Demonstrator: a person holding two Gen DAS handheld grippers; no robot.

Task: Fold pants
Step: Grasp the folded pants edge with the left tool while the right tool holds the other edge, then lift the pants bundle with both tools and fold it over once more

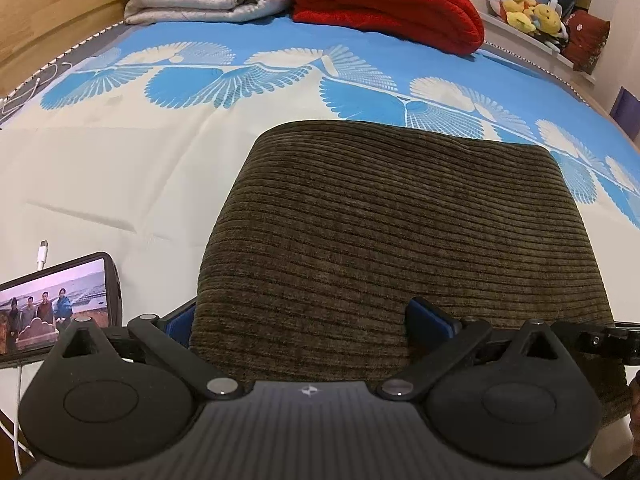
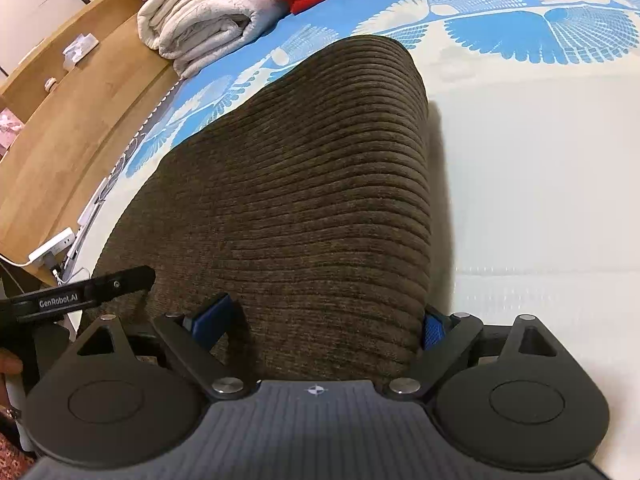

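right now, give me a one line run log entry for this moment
stage: fold done | pants: folded, flat on bed | left tool: open | right tool: open

Left gripper (image 1: 308, 320) and right gripper (image 2: 320, 320) spread wide.

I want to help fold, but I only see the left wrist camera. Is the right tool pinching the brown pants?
Observer: No. The right tool is open, with its blue pads apart and the near edge of the pants between them.
Operator: Is anything beside the bed?
Observer: Yes, a white power strip sits at the edge of a wooden ledge along the mattress.
Operator: Anything else there?
Observer: Small white items lie farther along that ledge.
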